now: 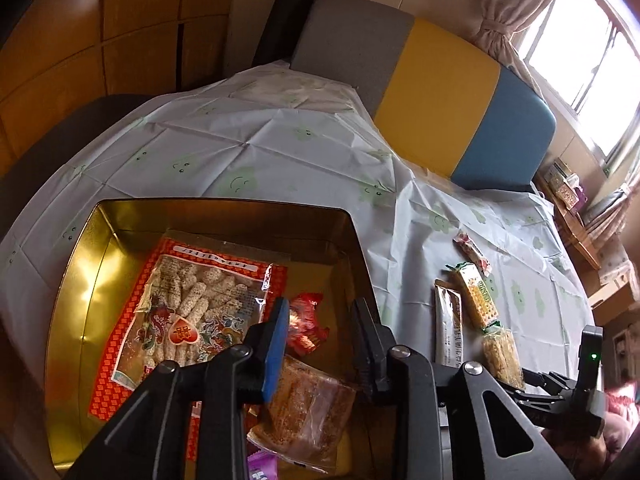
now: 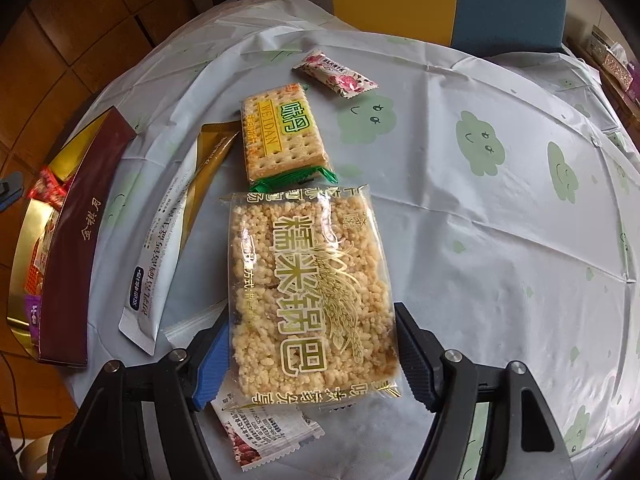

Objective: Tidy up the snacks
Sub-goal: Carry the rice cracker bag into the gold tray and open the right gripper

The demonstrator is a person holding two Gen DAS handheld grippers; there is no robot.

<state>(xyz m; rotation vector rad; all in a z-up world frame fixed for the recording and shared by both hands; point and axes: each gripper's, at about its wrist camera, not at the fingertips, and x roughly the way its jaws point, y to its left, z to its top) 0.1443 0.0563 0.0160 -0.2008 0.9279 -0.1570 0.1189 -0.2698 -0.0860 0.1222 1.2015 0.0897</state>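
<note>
right tongs [image 2: 312,344] are set apart astride the rice crisp packet [image 2: 310,276] on the surface [image 2: 480,220], likely for pickup. left tongs [image 1: 320,328] are held apart, empty, over the tin [image 1: 80,280].

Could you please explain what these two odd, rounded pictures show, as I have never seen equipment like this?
There is no robot here: a person holds a two-finger gripper in each hand, and a wide-angle camera on each looks along its fingers.

The left wrist view shows the left gripper above a gold tin that already contains snack packets. Its jaws stand apart with nothing between them.

The right wrist view shows the right gripper over a cloth-covered table. A rice cracker packet lies between its open jaws, not visibly squeezed. Beyond it lie a biscuit packet, a small floral sweet and a long white sachet.
</note>
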